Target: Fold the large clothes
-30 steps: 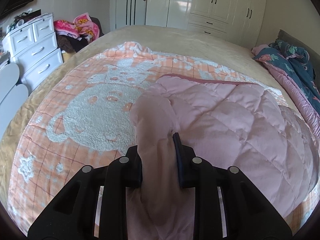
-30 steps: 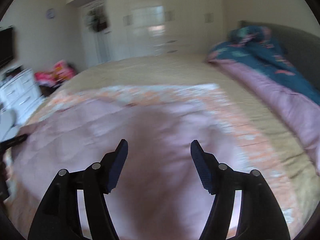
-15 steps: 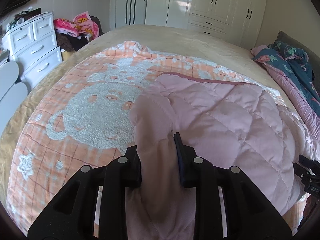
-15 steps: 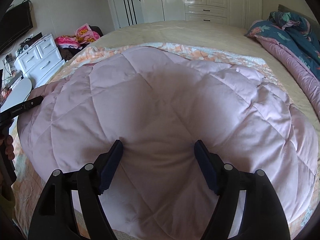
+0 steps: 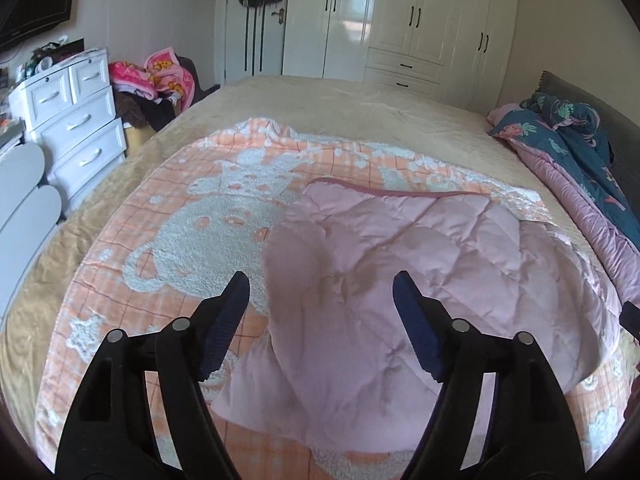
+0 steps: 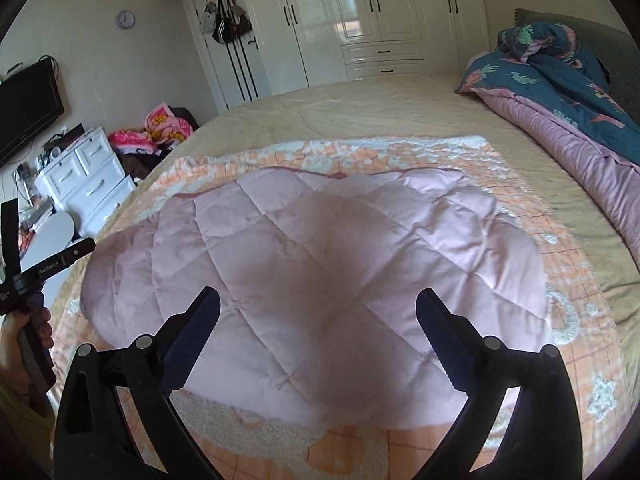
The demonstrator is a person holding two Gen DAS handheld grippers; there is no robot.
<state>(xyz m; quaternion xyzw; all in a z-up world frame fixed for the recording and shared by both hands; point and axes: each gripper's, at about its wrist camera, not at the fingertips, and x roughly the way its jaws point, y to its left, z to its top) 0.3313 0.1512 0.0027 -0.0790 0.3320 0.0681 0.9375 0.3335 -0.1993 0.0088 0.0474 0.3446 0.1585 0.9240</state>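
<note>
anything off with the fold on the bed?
Slightly. The pink quilted garment lies loosely bunched on the orange blanket, one sleeve flopped across its left side, edges uneven. Both claws, left and right, have just opened, holding nothing.

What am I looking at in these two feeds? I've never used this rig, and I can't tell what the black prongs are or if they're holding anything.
The black prongs are two hand-held grippers, one in each of a person's hands, each with a camera looking along its fingers. One feed is from the left gripper, the other from the right gripper. Both look down at a bed covered by an orange blanket. A pink quilted garment lies on the blanket, partly folded. Both grippers have just been opening, and the garment lies below them untouched, so nothing is held. In the right feed's left edge you can see the person's left hand holding the other gripper's handle.
</note>
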